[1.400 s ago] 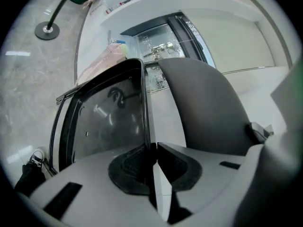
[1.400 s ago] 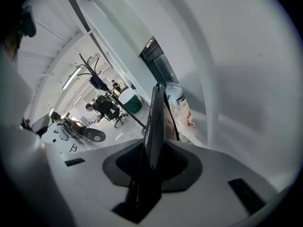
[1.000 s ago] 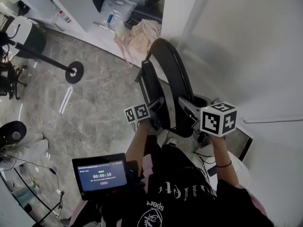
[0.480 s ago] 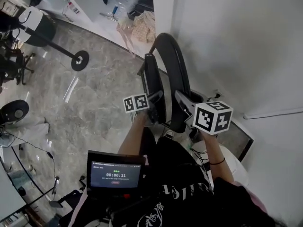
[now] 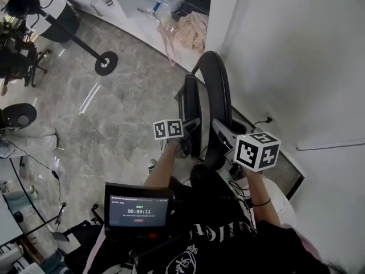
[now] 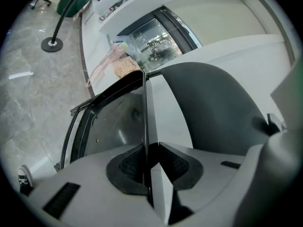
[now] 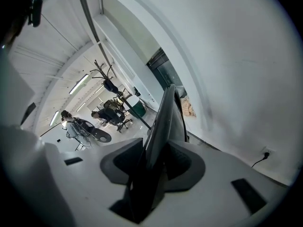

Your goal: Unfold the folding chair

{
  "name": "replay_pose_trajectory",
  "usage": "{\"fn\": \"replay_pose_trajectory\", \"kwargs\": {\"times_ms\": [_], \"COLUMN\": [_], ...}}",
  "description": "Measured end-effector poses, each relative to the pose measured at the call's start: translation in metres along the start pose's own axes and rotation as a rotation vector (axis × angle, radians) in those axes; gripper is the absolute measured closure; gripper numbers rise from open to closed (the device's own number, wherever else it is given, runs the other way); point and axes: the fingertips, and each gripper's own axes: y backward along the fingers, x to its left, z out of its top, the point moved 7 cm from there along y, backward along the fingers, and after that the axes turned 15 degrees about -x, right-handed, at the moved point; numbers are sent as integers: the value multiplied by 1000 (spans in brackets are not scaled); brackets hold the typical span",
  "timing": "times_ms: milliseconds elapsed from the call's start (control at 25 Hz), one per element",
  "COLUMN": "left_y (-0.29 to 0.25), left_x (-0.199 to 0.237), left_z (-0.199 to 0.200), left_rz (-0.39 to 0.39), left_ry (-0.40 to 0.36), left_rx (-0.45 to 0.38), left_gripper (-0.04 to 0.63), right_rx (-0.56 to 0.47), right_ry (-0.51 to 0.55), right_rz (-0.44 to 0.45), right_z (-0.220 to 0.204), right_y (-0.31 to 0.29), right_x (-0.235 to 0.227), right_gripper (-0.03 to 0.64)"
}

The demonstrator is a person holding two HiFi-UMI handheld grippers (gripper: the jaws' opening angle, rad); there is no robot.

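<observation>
**A:** Grey marble floor [image 5: 114,124], white wall [image 5: 302,50] on the right, and the folding chair [image 5: 212,90] stands mostly folded up just beside that wall, right in front of the person

**B:** yep, both forearms reach forward and a bit down. left gripper [image 5: 191,127] pinches one panel's thin edge, right gripper [image 5: 221,133] bites the dark panel next to it

**A:** clenched?

**B:** pads touch the chair on both, though both sets of jaws have just been easing wider

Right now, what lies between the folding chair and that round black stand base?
Only bare grey floor separates the folding chair and stand base, as the head view shows.
</observation>
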Motion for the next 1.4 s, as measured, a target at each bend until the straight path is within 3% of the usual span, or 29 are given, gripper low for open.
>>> {"fn": "replay_pose_trajectory", "kwargs": {"times_ms": [640,880,1120,1280,1400], "left_y": [166,208,238,247,266], "left_x": [112,147,173,189,214], "left_z": [88,103,107,112,116], "left_rz": [-17,-67,-119,-144,-121], "left_ry": [167,182,223,247,269], "left_rx": [-131,-115,-122,-117,-117], "left_gripper": [506,500,500,499,497], "right_rx": [78,102,116,111,96], "right_ry": [141,186,183,171,137], "right_rz": [111,143,128,111,54], "right_z": [-48,-73,-91,-92,-94], "right_y": [-115,-138,-147,-151,-150], "right_x": [179,229,253,248,234], "right_gripper": [482,469,466,468,479]}}
